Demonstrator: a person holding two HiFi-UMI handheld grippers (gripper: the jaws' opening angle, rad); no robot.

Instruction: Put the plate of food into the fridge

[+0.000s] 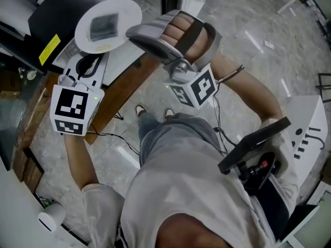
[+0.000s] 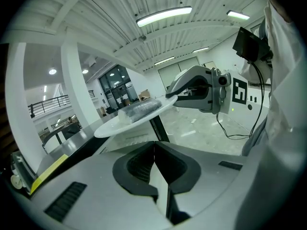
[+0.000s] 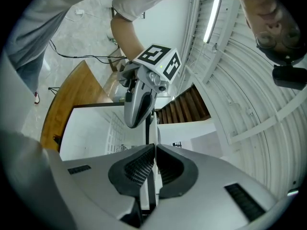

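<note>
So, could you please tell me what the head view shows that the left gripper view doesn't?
Only the head view: the person's shoes on the floor below. Only the left gripper view: the ceiling lights, and the left gripper with its jaws together on nothing. Both: the white plate carrying wrapped food, with its rim clamped by the right gripper.

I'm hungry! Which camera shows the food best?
The head view: it looks down on the wrapped food on its plate. The left gripper view shows it side-on; the right gripper view, only the plate's edge.
</note>
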